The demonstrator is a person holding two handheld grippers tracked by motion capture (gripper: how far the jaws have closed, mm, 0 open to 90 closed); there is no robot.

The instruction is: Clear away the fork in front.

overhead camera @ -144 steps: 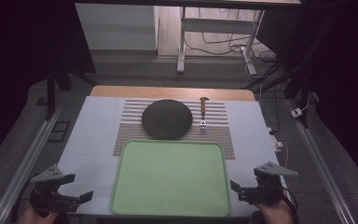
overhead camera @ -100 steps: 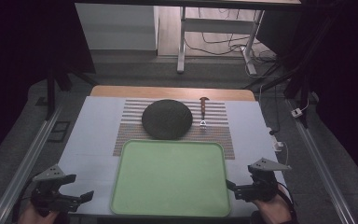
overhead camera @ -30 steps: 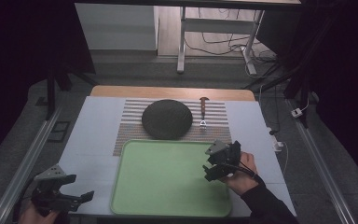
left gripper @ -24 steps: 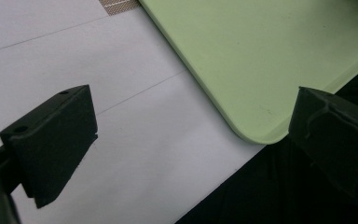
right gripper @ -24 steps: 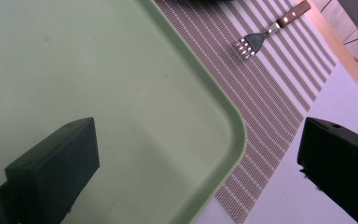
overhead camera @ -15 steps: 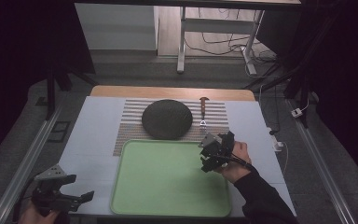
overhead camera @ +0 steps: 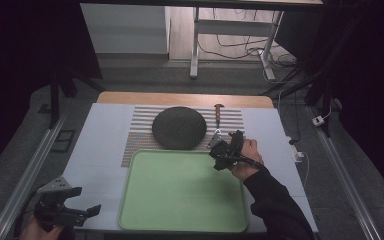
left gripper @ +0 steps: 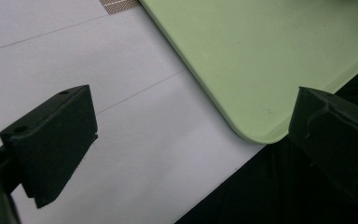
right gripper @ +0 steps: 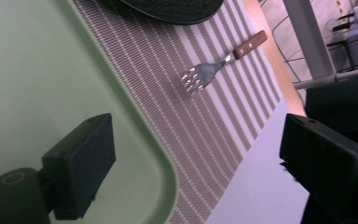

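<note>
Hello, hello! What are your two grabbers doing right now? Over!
Left gripper open, near table corner. Right gripper open, over tray's far right corner. Fork ahead on striped mat, untouched. Nothing between.

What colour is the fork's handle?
Reddish-brown wood on the metal fork's handle, clearest in the right gripper view.

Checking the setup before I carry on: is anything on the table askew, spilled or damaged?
Nothing stands out. The green tray lies empty and square to the table edge, the dark plate sits on the striped mat, and the wooden-handled fork lies flat beside it. No spill or damage shows.
</note>
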